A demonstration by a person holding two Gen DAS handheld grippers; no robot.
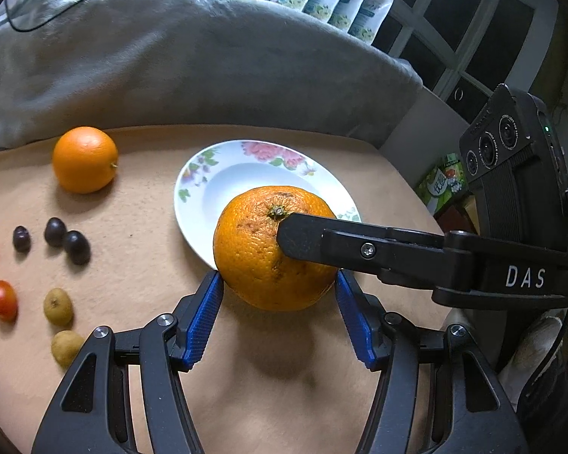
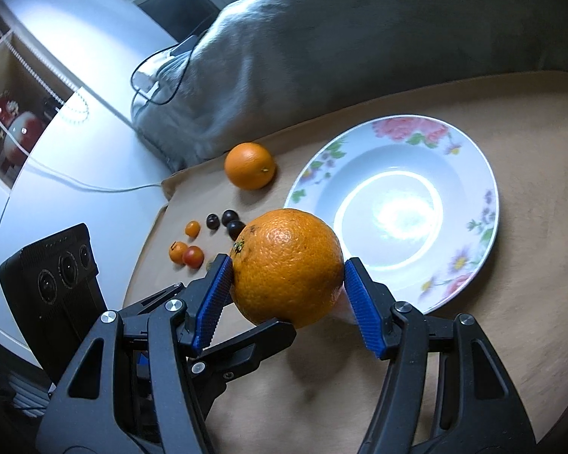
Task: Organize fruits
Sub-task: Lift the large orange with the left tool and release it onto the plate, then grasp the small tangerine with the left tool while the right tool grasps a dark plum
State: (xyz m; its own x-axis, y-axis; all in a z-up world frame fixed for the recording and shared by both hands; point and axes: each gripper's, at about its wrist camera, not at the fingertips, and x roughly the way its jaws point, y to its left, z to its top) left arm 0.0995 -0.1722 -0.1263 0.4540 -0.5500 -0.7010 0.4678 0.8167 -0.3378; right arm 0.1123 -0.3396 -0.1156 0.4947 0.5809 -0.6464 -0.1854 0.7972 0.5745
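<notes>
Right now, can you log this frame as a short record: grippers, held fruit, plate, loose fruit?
left gripper: pads on sides of large rough orange
right gripper: clamped crosswise on same orange
orange position: lifted beside near rim of white floral plate
plate contents: none visible
loose on tan mat: smaller smooth orange, three dark grapes, cherry tomatoes

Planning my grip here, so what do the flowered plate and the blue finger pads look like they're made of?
Plate: probably glazed ceramic or porcelain; glossy white with a bright glare and printed flowers. Blue finger pads: likely rubber or textured plastic; matte with fine ridges.
</notes>
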